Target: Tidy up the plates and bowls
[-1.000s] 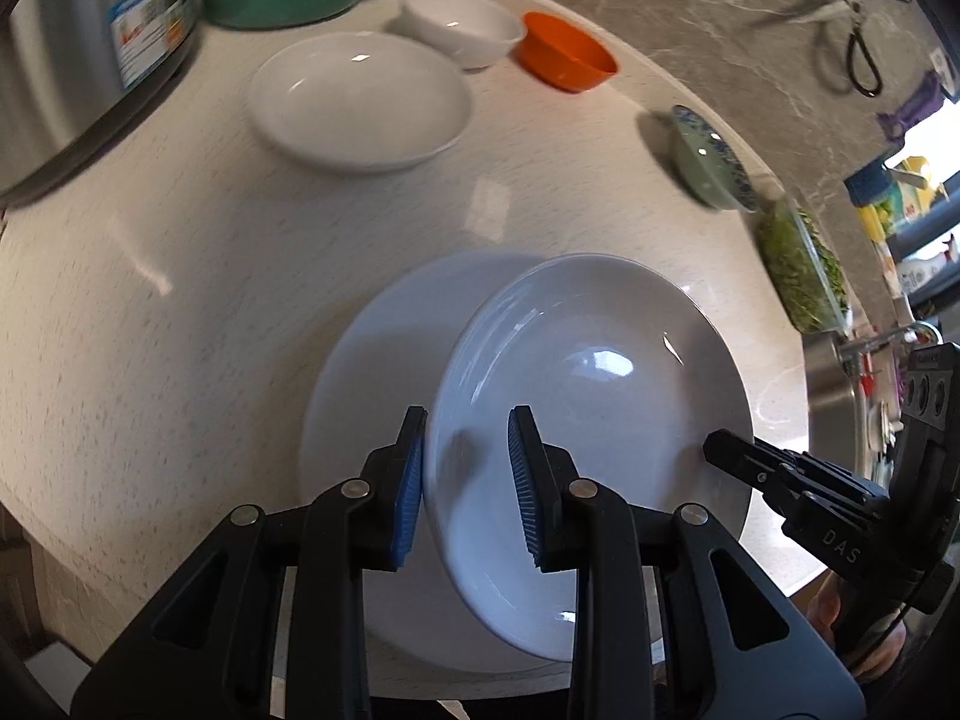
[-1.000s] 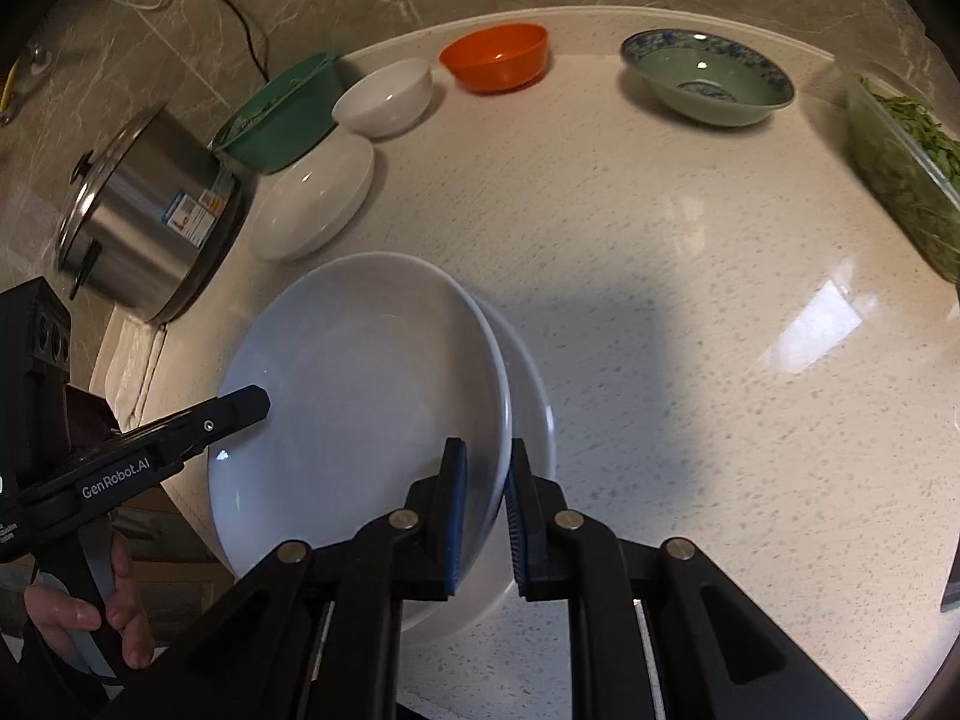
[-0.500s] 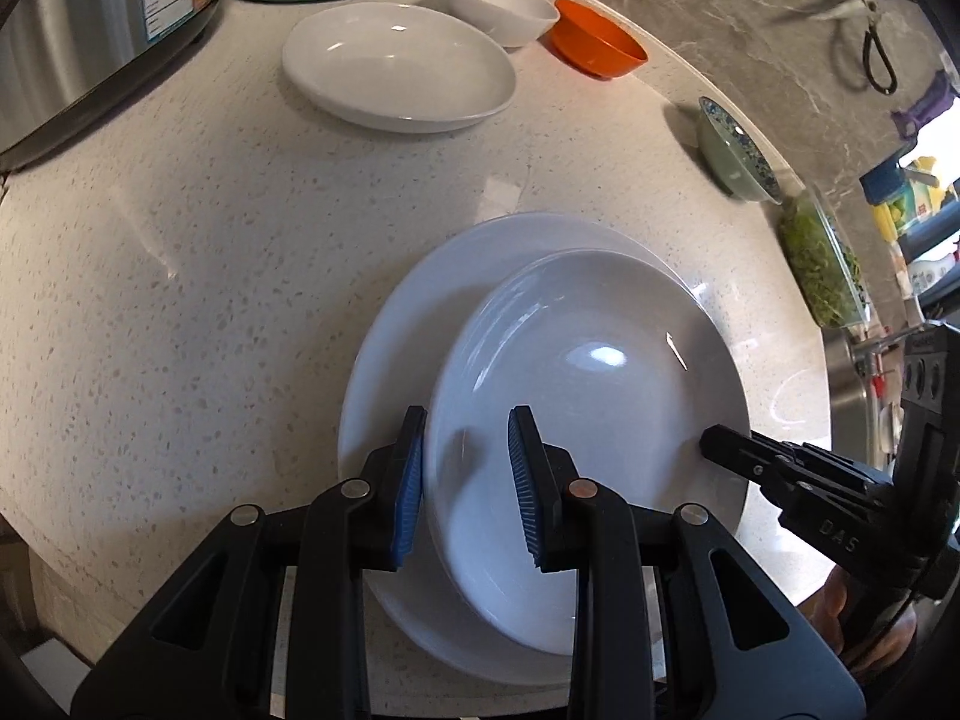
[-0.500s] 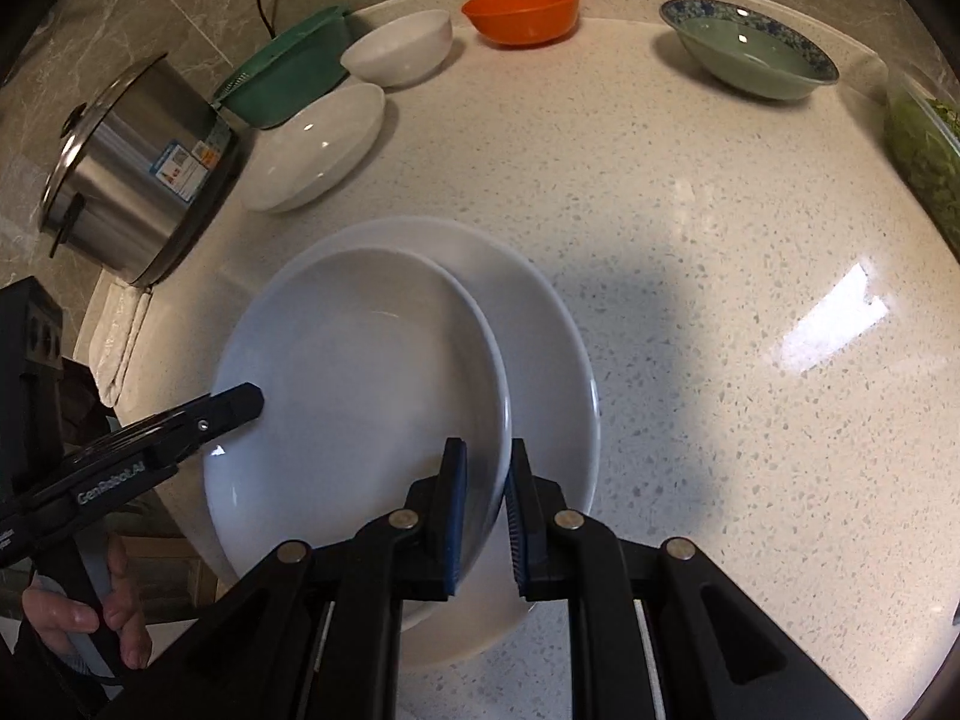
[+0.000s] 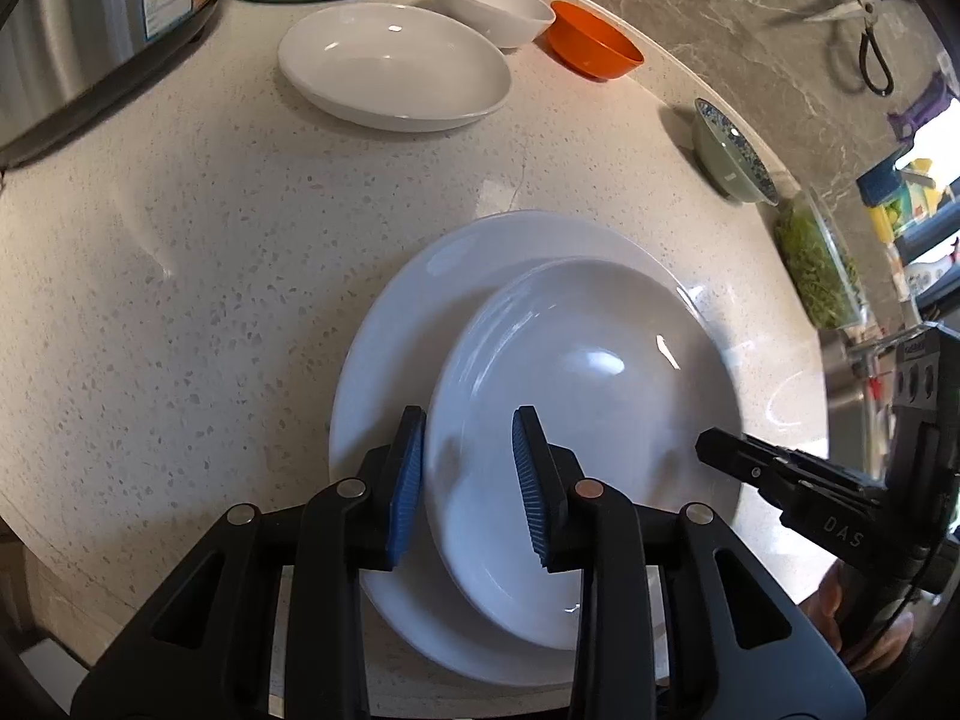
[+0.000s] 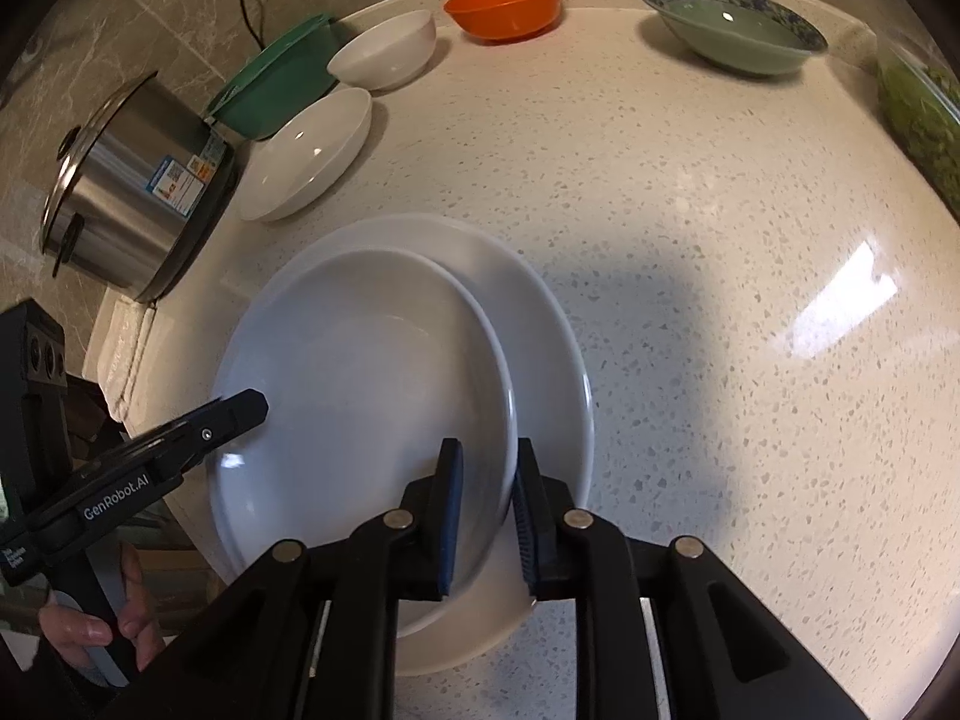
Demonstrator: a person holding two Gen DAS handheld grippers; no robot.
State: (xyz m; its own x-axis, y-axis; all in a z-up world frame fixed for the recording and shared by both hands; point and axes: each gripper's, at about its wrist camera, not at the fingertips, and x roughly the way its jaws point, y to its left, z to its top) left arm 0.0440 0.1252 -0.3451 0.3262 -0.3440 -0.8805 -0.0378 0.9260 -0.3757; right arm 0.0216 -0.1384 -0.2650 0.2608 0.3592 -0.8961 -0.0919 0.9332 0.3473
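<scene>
A white deep plate (image 5: 576, 396) (image 6: 366, 378) lies on a larger white flat plate (image 5: 390, 372) (image 6: 546, 330) near the counter's front edge. My left gripper (image 5: 468, 468) straddles the deep plate's left rim with its jaws apart. My right gripper (image 6: 486, 501) straddles the opposite rim, jaws slightly apart around it. A second white deep plate (image 5: 390, 63) (image 6: 306, 153), a white bowl (image 5: 492, 6) (image 6: 384, 48), an orange bowl (image 5: 594, 48) (image 6: 504, 3) and a green patterned bowl (image 5: 729, 150) (image 6: 735, 30) stand along the far side.
A steel pot (image 6: 126, 186) and a green basin (image 6: 276, 75) stand at the left. A clear container of greens (image 6: 918, 114) is at the right edge. The speckled counter (image 6: 720, 300) spreads to the right of the plates.
The deep plate came down onto the flat plate. My right gripper's jaws have parted slightly around the rim. Both grippers stayed at the rim.
</scene>
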